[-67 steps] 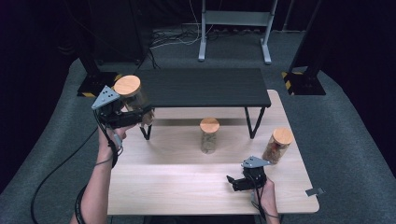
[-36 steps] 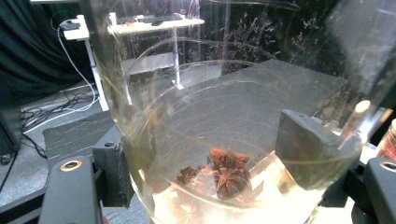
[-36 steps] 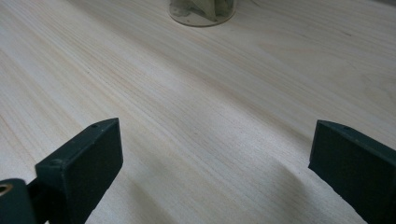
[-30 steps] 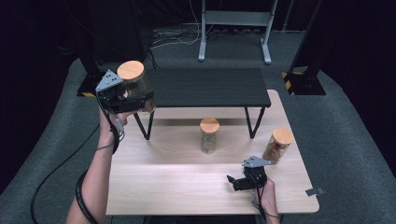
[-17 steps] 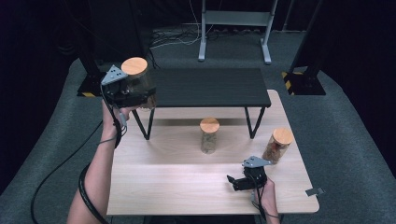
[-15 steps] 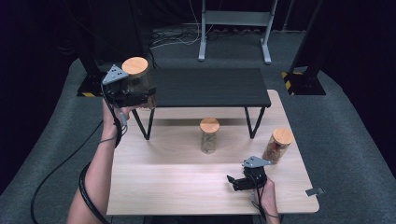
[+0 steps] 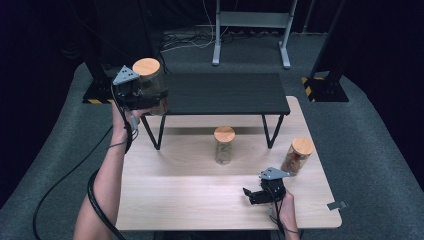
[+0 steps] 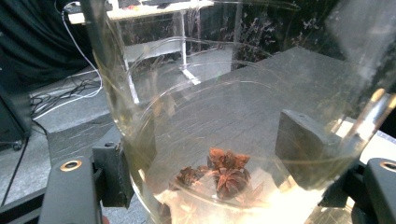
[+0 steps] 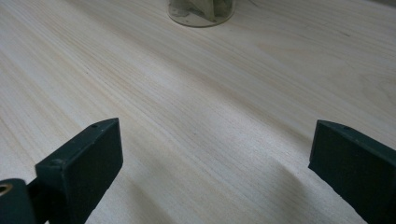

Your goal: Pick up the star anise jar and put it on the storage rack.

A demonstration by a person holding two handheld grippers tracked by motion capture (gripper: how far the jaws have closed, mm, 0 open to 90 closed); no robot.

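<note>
The pale wooden worktop (image 7: 200, 210) carries a black low shelf (image 7: 225, 93). At its far-left corner the left tool (image 7: 142, 96) grips an upright clear glass jar with a wooden lid (image 7: 148, 82), the shelf top lying just right. The right tool (image 7: 254, 195) rests near, jaws released.

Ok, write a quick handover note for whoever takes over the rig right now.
Left gripper: shut on the glass jar with star anise, held in the air at the left end of the black shelf.
Right gripper: open, holding nothing, low over the wooden table.
Two more cork-lidded jars stand on the table: middle jar, right jar.
Done: first jar lifted. Left: probably set it on the shelf, then the others.
</note>
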